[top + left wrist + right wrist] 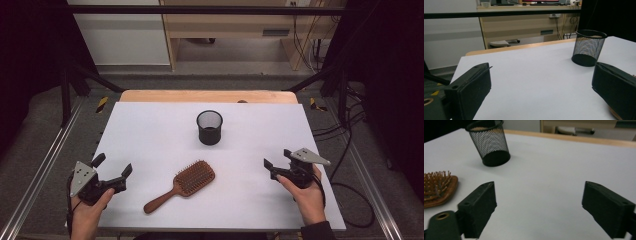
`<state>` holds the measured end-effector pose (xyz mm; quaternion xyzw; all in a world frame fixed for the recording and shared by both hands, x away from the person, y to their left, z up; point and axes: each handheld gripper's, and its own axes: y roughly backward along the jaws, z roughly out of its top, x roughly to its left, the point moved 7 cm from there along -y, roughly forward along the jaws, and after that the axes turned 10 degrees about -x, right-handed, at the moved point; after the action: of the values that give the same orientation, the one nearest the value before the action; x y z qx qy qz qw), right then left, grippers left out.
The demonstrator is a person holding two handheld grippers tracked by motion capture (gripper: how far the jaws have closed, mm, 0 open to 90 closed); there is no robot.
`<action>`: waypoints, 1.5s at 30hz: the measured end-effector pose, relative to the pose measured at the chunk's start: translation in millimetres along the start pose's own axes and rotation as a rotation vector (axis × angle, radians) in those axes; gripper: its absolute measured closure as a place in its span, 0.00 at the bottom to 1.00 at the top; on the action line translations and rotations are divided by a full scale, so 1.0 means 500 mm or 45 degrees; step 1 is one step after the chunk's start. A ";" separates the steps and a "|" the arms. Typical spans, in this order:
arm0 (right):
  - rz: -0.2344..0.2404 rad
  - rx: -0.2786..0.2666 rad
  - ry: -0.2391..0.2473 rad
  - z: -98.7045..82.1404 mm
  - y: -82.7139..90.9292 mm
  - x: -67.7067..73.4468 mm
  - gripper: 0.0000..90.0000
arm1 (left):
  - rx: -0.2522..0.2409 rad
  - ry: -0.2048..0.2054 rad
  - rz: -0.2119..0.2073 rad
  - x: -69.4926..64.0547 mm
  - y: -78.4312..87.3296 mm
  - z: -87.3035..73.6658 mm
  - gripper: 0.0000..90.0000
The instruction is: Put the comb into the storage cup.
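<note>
A wooden paddle hairbrush (182, 184) lies bristles up near the table's front, its handle pointing to the front left. A black mesh cup (209, 127) stands upright behind it, mid-table. My left gripper (113, 169) rests open at the front left, a short way left of the brush handle. At the front right my right gripper (278, 159) is open too, well right of the brush head. The cup (589, 48) shows beyond the left gripper's wide jaws (541, 87). The right gripper view has the cup (489, 143), the brush head (437, 188) and that gripper (539, 205), nothing between its jaws.
The white table top (150, 135) has a wooden strip (210, 96) along its far edge. Metal frame rails (40, 165) run along both sides, with cables (345, 150) on the floor at the right. A wooden bench (230, 30) stands beyond the table.
</note>
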<state>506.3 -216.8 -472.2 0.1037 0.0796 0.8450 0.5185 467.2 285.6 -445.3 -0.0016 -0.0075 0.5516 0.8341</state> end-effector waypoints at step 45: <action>0.041 -0.084 0.134 -0.002 0.021 0.004 0.09 | 0.687 -0.292 -0.459 -0.268 -0.080 -0.059 0.05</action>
<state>496.1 -219.8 -470.5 0.0433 0.0772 0.8597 0.5032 452.1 146.9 -475.8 0.2826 0.0447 0.3739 0.8822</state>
